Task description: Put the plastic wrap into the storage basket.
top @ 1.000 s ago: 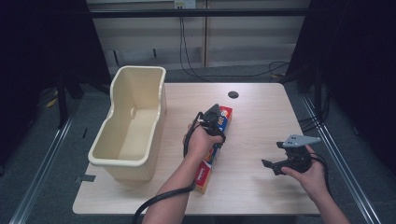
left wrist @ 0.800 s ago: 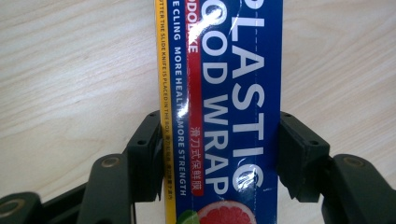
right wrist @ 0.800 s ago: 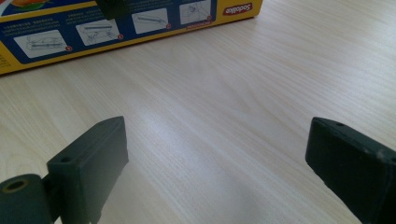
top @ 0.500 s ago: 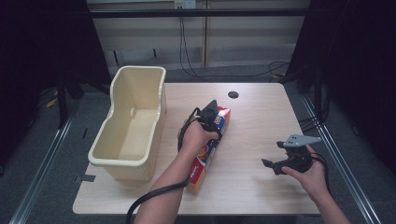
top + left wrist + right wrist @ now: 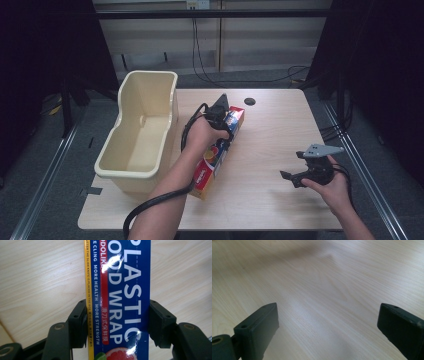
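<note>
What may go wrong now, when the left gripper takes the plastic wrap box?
The left gripper has its jaws on both sides of the plastic wrap box, apparently near its far end. If lifted, the long box may tilt and slip out. The cream tub stands close beside it, so a swinging end might hit its wall.

Blue plastic wrap box (image 5: pixel 120 297) between tool (image 5: pixel 117 322) jaws, on wooden table (image 5: pixel 40 277).

Blue plastic wrap box (image 5: pixel 216 155) lying flat; mid-table, beside tub.
</note>
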A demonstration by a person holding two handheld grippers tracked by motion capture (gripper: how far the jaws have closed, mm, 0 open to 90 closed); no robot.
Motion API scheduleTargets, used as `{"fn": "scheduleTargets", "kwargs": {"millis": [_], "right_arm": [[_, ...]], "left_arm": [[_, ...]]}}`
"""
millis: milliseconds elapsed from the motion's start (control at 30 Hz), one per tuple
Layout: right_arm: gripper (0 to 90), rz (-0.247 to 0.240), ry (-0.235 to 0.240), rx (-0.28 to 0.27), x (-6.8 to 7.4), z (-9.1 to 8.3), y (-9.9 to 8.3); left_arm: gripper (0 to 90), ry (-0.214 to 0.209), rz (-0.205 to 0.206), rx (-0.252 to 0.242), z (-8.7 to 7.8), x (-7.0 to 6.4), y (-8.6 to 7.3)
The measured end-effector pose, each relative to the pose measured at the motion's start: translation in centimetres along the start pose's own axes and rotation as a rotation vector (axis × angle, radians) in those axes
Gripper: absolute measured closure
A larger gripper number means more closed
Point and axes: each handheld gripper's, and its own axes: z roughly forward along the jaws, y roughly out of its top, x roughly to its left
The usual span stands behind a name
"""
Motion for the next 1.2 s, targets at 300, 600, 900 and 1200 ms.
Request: {"fn": "scheduleTargets", "kwargs": {"millis": [300, 600, 900, 1200], "right_arm": [[2.7, -0.002, 0.007, -0.001, 0.1, 0.1, 0.0], [2.0, 0.011, 0.035, -0.010, 0.0, 0.0, -0.1], [2.0, -0.001, 0.058, 0.002, 0.2, 0.2, -0.2], [2.0, -0.003, 0.061, 0.004, 0.2, 0.3, -0.2]], "left_arm": [[41.3, -0.004, -0.003, 0.013, -3.2, -0.1, 0.2], [41.3, 0.002, -0.010, 0.014, -5.8, 0.0, 0.3], [41.3, -0.004, -0.022, 0.010, -7.9, 0.7, 0.2], [41.3, -0.007, -0.048, -0.004, -10.3, 1.4, -0.2]]}}
